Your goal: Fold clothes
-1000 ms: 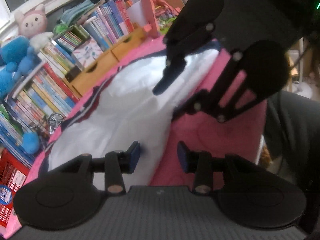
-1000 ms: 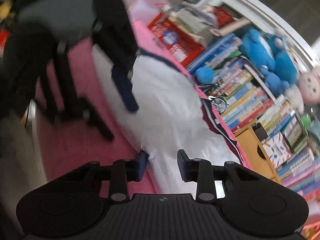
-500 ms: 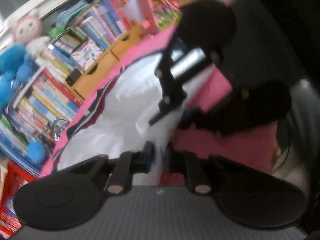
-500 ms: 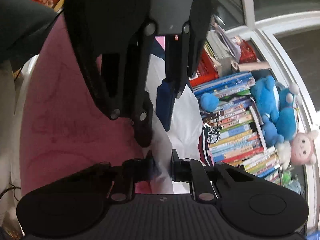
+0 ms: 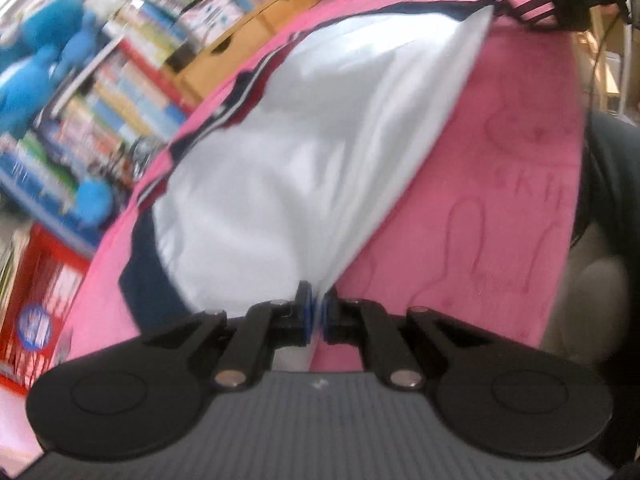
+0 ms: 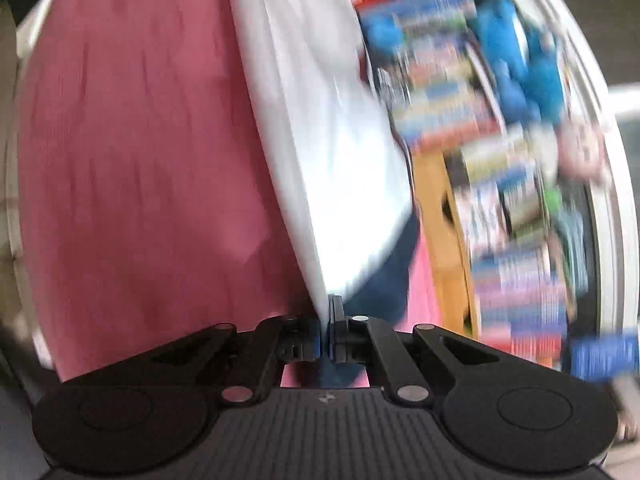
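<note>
Gripping the white garment (image 5: 304, 152), both my grippers, left (image 5: 314, 316) and right (image 6: 326, 332), have clenched jaws. A second ago they gaped. The right gripper no longer blocks my left view.

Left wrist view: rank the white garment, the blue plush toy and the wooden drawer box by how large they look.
1. White garment, by far the largest, though it lies nearest the camera.
2. Blue plush toy and wooden drawer box: these look close in size, and blur and the frame edge make ranking them unsure.
</note>
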`<state>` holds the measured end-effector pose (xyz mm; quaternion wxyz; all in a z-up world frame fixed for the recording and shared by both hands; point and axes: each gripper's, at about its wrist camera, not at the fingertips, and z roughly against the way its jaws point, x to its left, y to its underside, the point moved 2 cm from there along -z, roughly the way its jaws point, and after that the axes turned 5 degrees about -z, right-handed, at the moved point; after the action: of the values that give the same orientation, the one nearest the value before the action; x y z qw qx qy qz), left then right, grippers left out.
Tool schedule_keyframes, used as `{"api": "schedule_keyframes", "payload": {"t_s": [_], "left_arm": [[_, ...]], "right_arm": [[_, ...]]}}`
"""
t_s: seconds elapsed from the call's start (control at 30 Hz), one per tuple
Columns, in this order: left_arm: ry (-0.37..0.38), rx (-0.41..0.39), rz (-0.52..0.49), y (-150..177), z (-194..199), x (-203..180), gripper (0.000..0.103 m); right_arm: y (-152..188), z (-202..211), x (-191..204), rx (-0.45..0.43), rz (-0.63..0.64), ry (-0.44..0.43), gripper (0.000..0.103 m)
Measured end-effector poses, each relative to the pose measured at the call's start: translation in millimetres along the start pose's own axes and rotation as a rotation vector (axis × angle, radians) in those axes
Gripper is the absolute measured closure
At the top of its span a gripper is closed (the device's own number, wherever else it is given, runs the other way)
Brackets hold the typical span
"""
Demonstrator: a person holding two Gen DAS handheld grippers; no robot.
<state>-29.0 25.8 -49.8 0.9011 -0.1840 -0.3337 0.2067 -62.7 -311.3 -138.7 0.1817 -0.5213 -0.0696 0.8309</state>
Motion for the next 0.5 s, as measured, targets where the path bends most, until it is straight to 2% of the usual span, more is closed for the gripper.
{"api": "schedule_keyframes", "payload": {"t_s": [0.13, 0.23, 0.33, 0.4, 0.43, 0.5], "left_arm": [[-0.01, 0.034, 0.056, 14, 7, 8, 0.097], [-0.019, 0.044, 0.098, 21, 12, 9, 0.097], [0.0, 0.026, 0.156, 24, 14, 13, 0.098], [0.003, 0.025, 0.167, 22, 14, 13, 0.099], [-0.002, 0.028, 0.162, 21, 14, 12, 0.099], [-0.016, 0.033, 0.149, 18, 14, 7, 0.099]], "right_arm": [[16, 3, -9, 0.0, -0.016, -0.002, 0.097], [33, 4, -17, 0.034, -0.028, 0.013, 0.097], [68, 0, -35, 0.174, -0.084, 0.092, 0.098], [80, 10, -51, 0.24, -0.237, 0.143, 0.097], [77, 19, -61, 0.237, -0.356, 0.149, 0.095], [52, 40, -79, 0.156, -0.628, 0.113, 0.091]]}}
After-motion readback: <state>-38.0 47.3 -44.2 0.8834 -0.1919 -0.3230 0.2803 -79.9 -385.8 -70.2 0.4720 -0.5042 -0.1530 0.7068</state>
